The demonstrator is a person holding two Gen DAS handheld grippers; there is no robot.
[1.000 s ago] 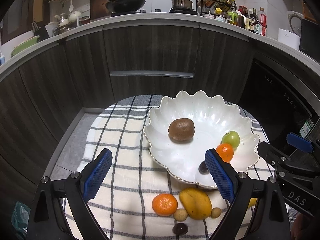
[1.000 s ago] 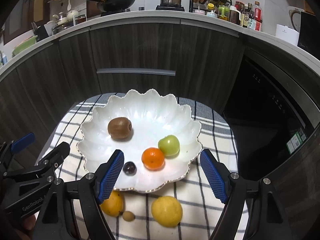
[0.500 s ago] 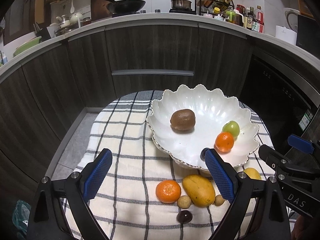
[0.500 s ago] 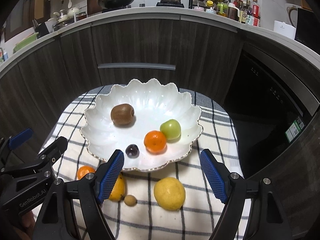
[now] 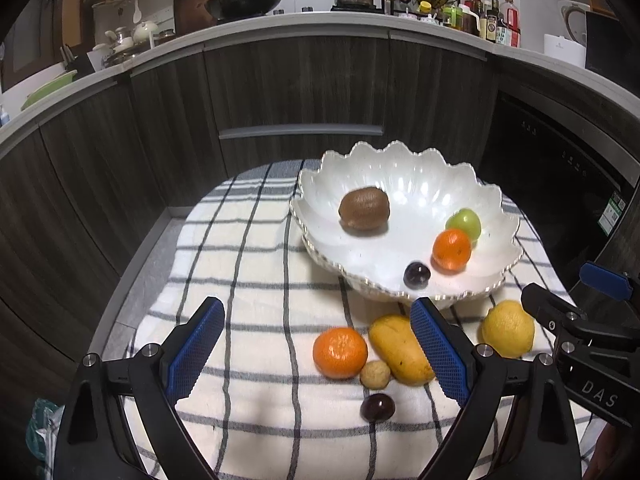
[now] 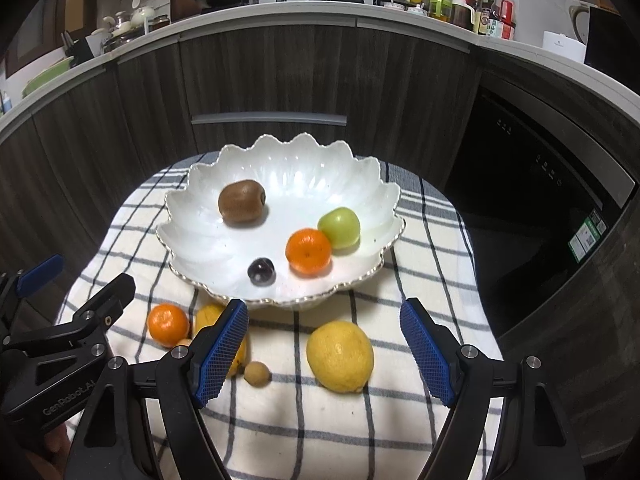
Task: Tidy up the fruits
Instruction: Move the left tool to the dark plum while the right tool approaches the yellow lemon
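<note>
A white scalloped bowl (image 5: 404, 176) (image 6: 288, 160) holds a kiwi (image 5: 364, 208), a green fruit (image 5: 464, 222), an orange mandarin (image 5: 452, 248) and a dark plum (image 5: 417, 275). On the checked cloth in front lie a mandarin (image 5: 340, 352), a mango (image 5: 398, 350), a small tan fruit (image 5: 375, 375), a dark plum (image 5: 377, 407) and a lemon (image 6: 340, 356) (image 5: 508, 328). My left gripper (image 5: 316, 354) is open and empty above the loose fruit. My right gripper (image 6: 324, 354) is open and empty, its fingers either side of the lemon.
The checked cloth (image 5: 248, 264) covers a small table whose left edge drops to the floor. Dark cabinets (image 5: 296, 92) stand behind and a black appliance (image 6: 532, 184) to the right. The counter above holds pans and bottles.
Both grippers have pulled back from the bowl, which now sits farther away; the loose fruit on the cloth has come fully into view. Both stay open.
</note>
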